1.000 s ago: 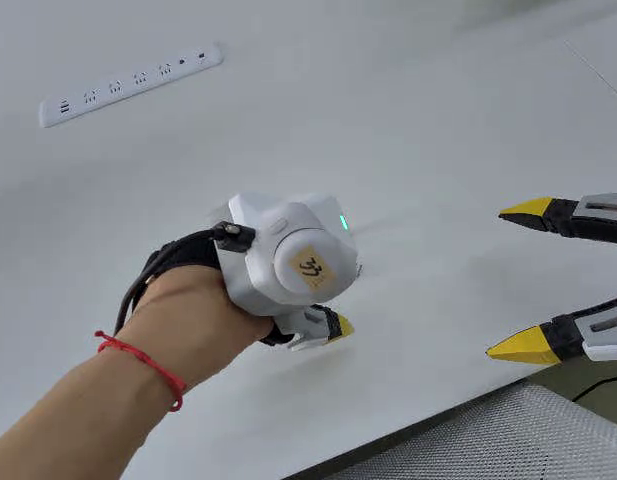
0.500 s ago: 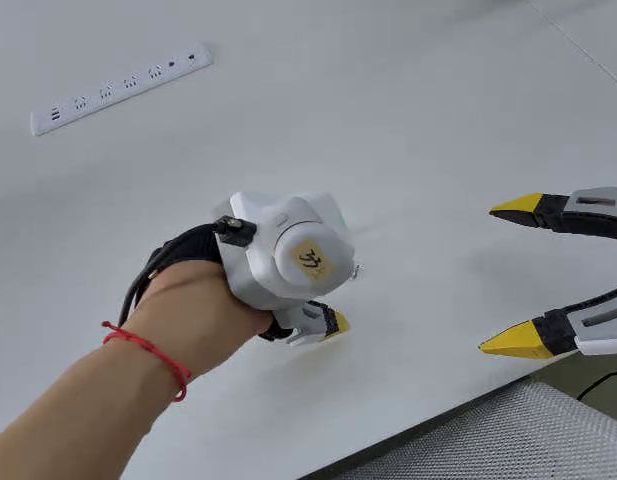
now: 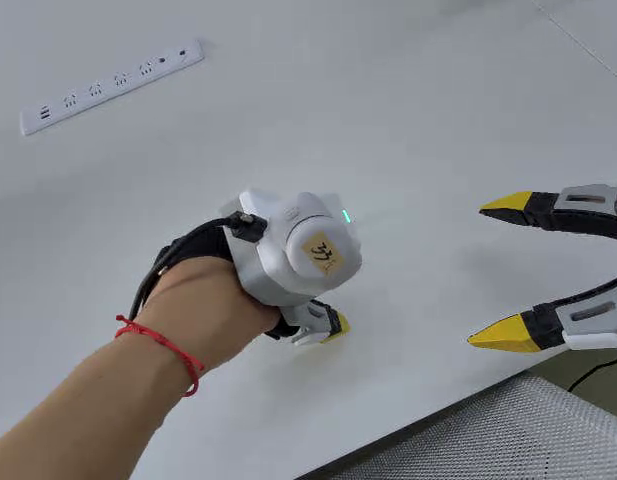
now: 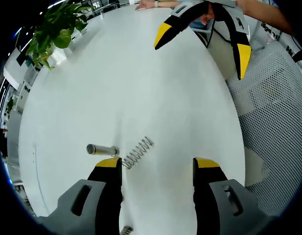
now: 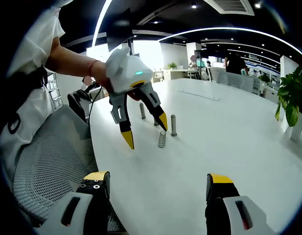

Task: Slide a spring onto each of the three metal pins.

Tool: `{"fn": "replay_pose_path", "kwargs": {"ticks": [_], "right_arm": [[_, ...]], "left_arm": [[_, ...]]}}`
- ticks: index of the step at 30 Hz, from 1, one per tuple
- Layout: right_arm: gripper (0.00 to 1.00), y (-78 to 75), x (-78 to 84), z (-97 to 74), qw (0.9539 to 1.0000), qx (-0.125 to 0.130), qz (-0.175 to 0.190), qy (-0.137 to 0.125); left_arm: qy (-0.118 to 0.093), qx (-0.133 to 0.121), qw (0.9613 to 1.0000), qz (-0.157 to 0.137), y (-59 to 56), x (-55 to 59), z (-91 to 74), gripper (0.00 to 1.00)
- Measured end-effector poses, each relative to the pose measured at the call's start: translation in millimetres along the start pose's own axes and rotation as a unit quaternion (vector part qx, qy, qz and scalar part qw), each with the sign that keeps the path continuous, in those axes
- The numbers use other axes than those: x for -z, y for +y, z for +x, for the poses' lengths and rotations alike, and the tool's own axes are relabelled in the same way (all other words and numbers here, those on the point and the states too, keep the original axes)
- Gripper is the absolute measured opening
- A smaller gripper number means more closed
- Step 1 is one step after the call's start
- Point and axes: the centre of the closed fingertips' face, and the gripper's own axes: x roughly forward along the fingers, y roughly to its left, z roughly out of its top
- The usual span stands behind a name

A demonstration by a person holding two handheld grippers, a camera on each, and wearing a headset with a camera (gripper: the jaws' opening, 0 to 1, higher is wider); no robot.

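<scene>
Spring (image 4: 138,152): light wire coil on table (image 4: 165,98), just beside pin (image 4: 102,149), before left gripper (image 4: 158,162), whose jaws are spread, empty. Probably flexible and apt to roll; pinch mid-coil, gently. Right gripper (image 5: 158,177): spread wide, empty, well apart.

A wide white tabletop (image 3: 408,120) is being lit by curved ceiling light strips (image 5: 103,19). A white power strip (image 3: 110,82) is being carried on its far left part. A grey mesh chair (image 3: 518,435) is being kept at the near edge, and leafy potted plants (image 4: 58,32) are being displayed beyond the table.
</scene>
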Motion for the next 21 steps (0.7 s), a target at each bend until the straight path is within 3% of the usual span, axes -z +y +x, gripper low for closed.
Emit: {"fn": "replay_pose_path", "kwargs": {"ticks": [8, 21], "right_arm": [[0.79, 0.8, -3.0, 0.4, 1.0, 0.005, 0.005, -0.007], [0.78, 1.5, -6.7, 1.2, 1.0, 0.005, 0.001, -0.008]], "left_arm": [[0.02, 0.003, 0.9998, -0.004, -0.5, 6.8, 4.7, 0.54], [0.033, 0.0, 0.9992, -0.025, -8.8, 15.9, 1.5, 0.38]]}}
